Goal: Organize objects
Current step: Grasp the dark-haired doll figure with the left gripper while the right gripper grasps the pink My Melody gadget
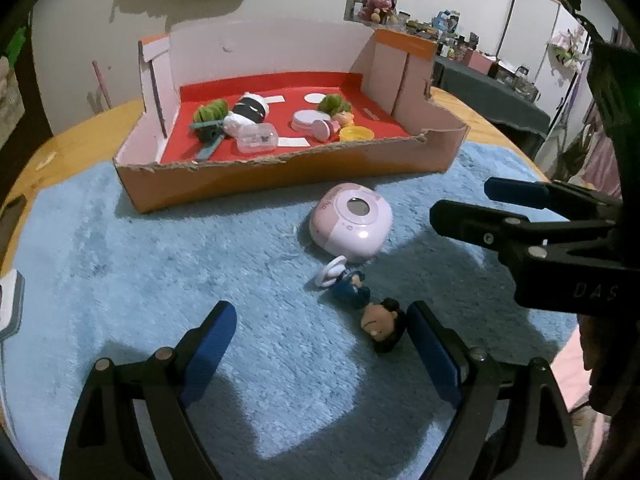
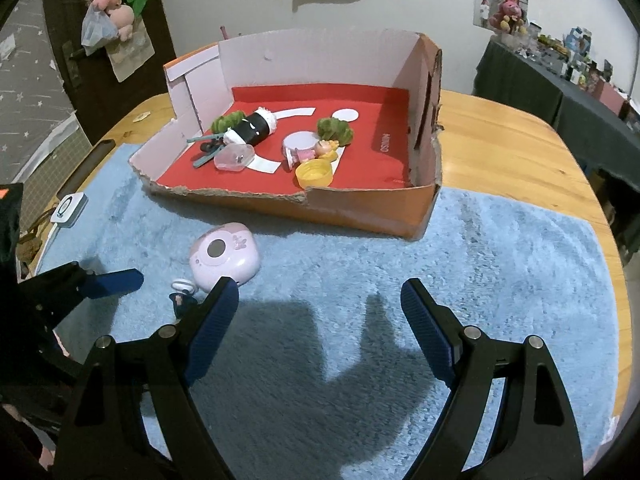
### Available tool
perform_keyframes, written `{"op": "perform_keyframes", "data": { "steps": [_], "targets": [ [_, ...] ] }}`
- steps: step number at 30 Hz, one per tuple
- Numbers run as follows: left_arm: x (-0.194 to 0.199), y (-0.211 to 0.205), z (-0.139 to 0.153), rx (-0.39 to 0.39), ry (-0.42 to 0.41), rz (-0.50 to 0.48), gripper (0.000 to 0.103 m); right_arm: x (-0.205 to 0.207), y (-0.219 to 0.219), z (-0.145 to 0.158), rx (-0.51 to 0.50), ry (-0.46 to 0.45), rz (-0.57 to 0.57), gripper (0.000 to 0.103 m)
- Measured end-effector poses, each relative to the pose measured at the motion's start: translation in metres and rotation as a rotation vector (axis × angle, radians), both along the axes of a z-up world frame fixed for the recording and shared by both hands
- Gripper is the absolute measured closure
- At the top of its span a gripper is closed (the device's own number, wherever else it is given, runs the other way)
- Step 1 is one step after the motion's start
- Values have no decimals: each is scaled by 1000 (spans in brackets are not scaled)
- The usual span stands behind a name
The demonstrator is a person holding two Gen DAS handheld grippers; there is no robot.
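While both tongs (image 1: pixel 322 344) (image 2: pixel 320 312) gape empty, bare rug (image 2: pixel 500 264) spreads right; figurine (image 1: pixel 372 308) near box's torn front edge (image 1: pixel 288 156).

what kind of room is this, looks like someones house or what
Most likely a lived-in room in a home, not a lab. A wooden table carries a fluffy blue rug, plush toys hang in a bag on the door, and a dark-clothed side table is crowded with knick-knacks.
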State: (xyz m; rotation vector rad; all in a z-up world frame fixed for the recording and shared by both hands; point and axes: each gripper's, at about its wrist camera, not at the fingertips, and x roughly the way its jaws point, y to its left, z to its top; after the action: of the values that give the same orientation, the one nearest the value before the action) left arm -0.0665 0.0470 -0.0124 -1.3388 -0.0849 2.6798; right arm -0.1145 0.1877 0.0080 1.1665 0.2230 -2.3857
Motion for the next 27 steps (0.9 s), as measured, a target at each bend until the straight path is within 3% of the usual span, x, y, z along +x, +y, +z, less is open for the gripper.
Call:
{"op": "perform_keyframes", "data": {
  "steps": [13, 27],
  "targets": [
    [-13, -50, -2, -24, 3, 117, 15, 1, -32, -11, 1, -1, 72, 20],
    [-29, -62, -1, -27, 14, 103, 26, 0, -50, -23, 20, 14, 157, 20]
  ]
}}
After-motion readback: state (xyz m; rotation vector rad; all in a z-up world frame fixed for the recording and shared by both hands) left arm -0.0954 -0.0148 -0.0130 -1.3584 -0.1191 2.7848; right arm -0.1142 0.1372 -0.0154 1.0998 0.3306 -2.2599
